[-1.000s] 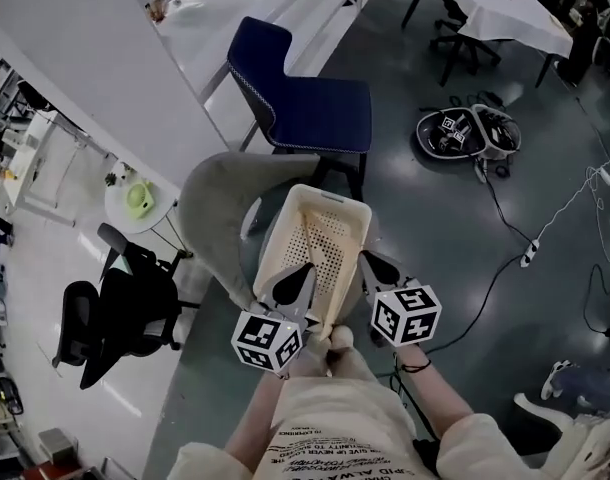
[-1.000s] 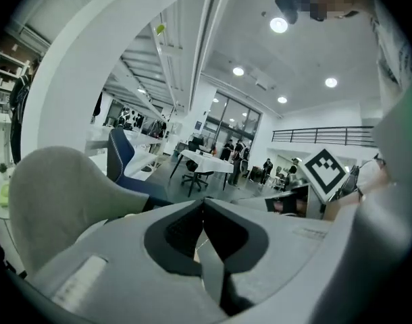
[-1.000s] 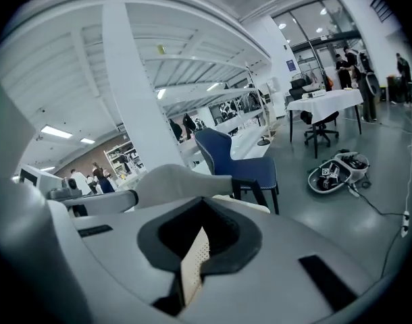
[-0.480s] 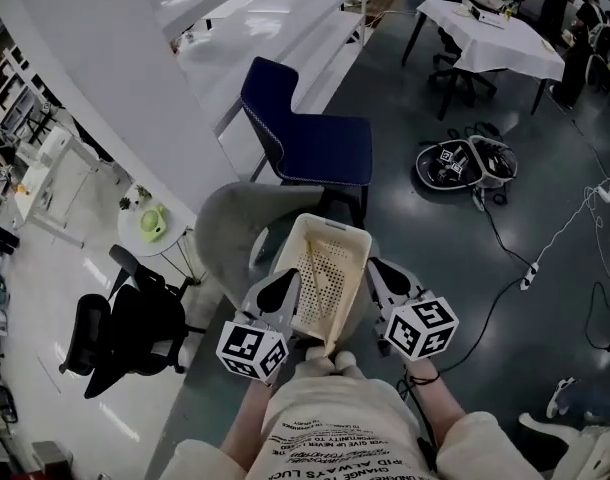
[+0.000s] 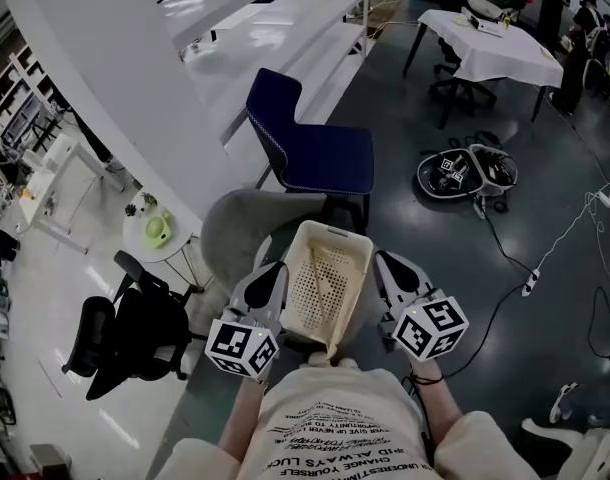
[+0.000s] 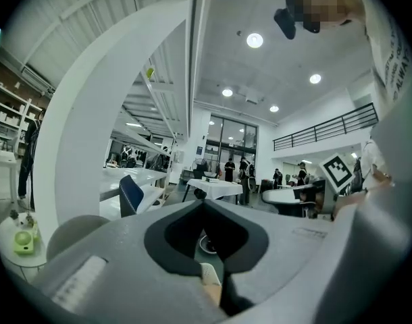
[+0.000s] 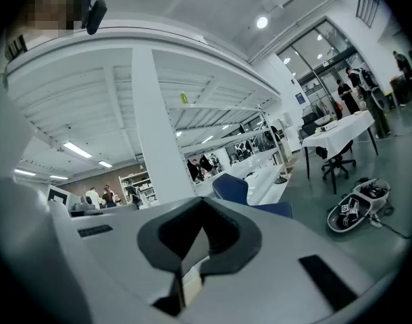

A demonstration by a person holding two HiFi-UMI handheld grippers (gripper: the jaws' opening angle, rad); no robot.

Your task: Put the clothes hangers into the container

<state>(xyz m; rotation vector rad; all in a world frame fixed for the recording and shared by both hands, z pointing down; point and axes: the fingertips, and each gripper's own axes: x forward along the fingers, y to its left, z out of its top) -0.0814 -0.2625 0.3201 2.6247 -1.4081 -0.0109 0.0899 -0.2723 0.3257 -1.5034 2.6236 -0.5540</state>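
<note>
Left claw (image 5: 269, 280) is clamped on the left rim of the basket (image 5: 337, 232), and right claw (image 5: 389, 274) is shut on its right rim; a cream edge is seen pinched in each gripper view. The basket is held up between them, above the grey chair (image 5: 228, 230). A blue chair (image 5: 320, 148) is seen beyond.

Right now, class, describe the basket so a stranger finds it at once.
Find the long white counter, then the dark blue chair beside it and the grey round chair nearer the person. Over it, the cream basket is clamped between the left gripper and right gripper: the only hole-dotted tub.
</note>
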